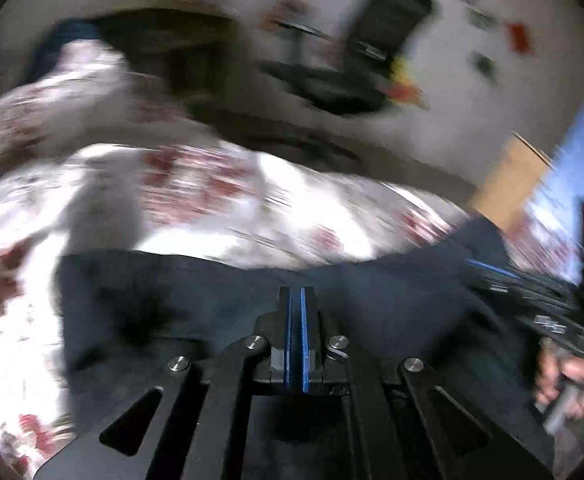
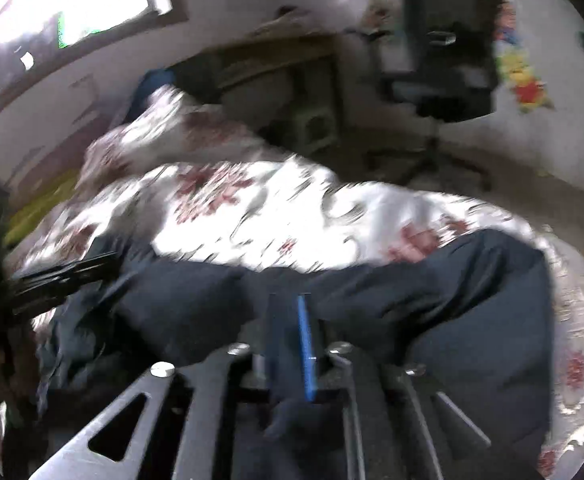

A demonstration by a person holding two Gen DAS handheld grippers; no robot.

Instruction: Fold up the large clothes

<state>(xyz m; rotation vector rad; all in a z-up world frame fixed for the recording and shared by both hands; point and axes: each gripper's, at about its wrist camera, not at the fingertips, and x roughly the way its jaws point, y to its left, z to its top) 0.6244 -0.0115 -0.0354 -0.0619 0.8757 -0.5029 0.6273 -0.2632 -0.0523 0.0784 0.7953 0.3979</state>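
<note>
1. The left hand-held gripper has its blue pads pressed together; whether cloth is caught between them is unclear.
2. The dark garment lies directly under and ahead of it, on a floral bedspread.
3. The right hand-held gripper stands narrowly parted, with a dark fold between its jaws.
4. A black office chair stands well beyond.

Light: daylight is glaring through the window, overexposing the floral bedspread below.
Blur: motion is smearing both fisheye views.
</note>
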